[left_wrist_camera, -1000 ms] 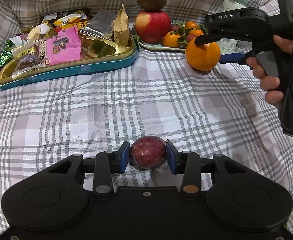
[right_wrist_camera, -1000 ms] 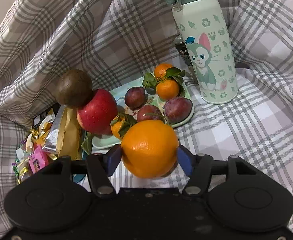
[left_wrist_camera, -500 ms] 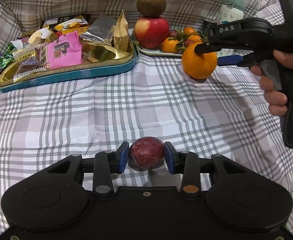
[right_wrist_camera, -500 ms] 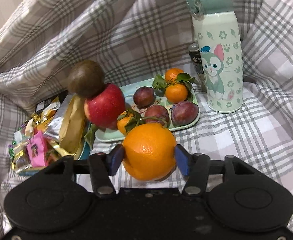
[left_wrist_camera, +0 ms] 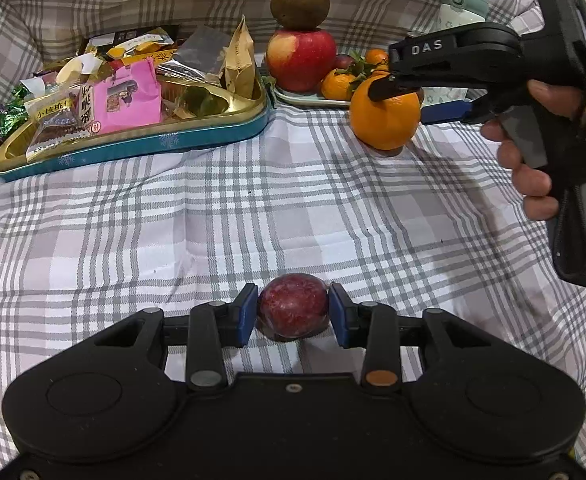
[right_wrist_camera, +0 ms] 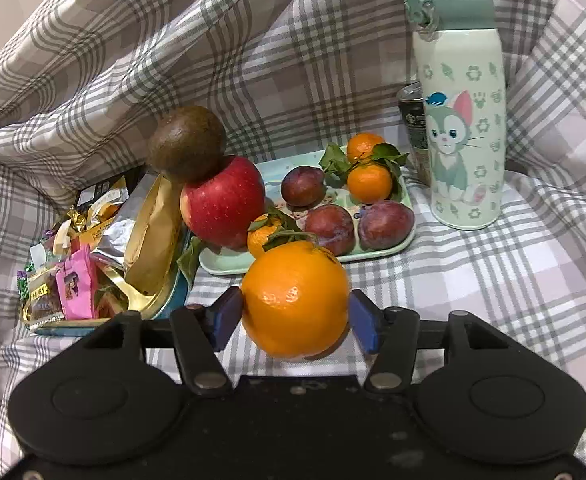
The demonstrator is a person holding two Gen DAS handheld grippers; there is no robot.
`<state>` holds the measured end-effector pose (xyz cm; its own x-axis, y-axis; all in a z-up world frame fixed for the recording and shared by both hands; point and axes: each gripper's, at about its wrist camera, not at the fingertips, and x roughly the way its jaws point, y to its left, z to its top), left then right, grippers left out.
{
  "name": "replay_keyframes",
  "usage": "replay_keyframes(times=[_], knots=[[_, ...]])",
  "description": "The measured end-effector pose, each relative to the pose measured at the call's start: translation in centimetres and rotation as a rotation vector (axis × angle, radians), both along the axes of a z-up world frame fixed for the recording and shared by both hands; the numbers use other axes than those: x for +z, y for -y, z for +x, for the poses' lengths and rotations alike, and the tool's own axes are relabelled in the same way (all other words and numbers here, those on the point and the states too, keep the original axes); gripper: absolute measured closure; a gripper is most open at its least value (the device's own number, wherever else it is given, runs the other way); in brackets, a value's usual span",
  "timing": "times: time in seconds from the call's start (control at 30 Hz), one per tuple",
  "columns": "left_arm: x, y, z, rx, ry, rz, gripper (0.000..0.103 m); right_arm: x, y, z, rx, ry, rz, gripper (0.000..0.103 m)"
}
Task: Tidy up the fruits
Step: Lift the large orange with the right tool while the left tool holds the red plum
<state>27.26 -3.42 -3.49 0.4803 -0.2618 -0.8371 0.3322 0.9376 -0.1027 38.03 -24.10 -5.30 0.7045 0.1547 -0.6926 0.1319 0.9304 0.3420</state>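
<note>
- Orange-skinned, the orange (right_wrist_camera: pixel 295 300) is clamped between the pads of the right hand-held gripper (right_wrist_camera: pixel 295 316), just short of the fruit tray (right_wrist_camera: pixel 377 250) at 12 o'clock.
- A plum (left_wrist_camera: pixel 293 311) is gripped by the left hand-held gripper (left_wrist_camera: pixel 293 314), low over the checked cloth (left_wrist_camera: pixel 253 208) (contact cannot be told).
- The carry-to-tray step is judged in hand.
- Next, free room must be found; the tray is crowded.

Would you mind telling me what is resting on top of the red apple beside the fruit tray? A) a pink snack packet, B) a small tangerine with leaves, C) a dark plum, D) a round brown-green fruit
D: a round brown-green fruit sits balanced on the red apple, while the tangerines and plums lie on the fruit tray itself.
</note>
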Motion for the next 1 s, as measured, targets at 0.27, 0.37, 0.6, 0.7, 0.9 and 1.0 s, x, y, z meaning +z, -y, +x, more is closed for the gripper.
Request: replay_keyframes(times=[0.27, 0.37, 0.6, 0.7, 0.9, 1.0], knots=[[-0.1, 0.0, 0.2, 0.003, 0.004, -0.004, 0.056, -0.8, -0.7, 1.4, 0.010, -0.036, 0.002, 0.035], [-0.1, 0.0, 0.2, 0.004, 0.006, -0.006, 0.056, -1.0, -0.6, 1.3, 0.005, -0.030, 0.014, 0.036], [0.3, 0.0, -0.2, 0.006, 0.014, -0.011, 0.057, -0.7, -0.5, -0.5, 0.021, -0.032, 0.016, 0.037], [0.7, 0.0, -0.6, 0.008, 0.017, -0.010, 0.057, -0.5, -0.5, -1.8, 0.032, -0.035, 0.025, 0.037], [1.4, -0.2, -1.7, 0.017, 0.011, -0.001, 0.057, 0.5, -0.5, -5.7, 0.060, -0.031, 0.046, 0.049], [1.5, -0.1, -2.5, 0.016, 0.000, 0.008, 0.057, 1.9, -0.6, -7.9, 0.095, 0.018, 0.041, 0.078]])
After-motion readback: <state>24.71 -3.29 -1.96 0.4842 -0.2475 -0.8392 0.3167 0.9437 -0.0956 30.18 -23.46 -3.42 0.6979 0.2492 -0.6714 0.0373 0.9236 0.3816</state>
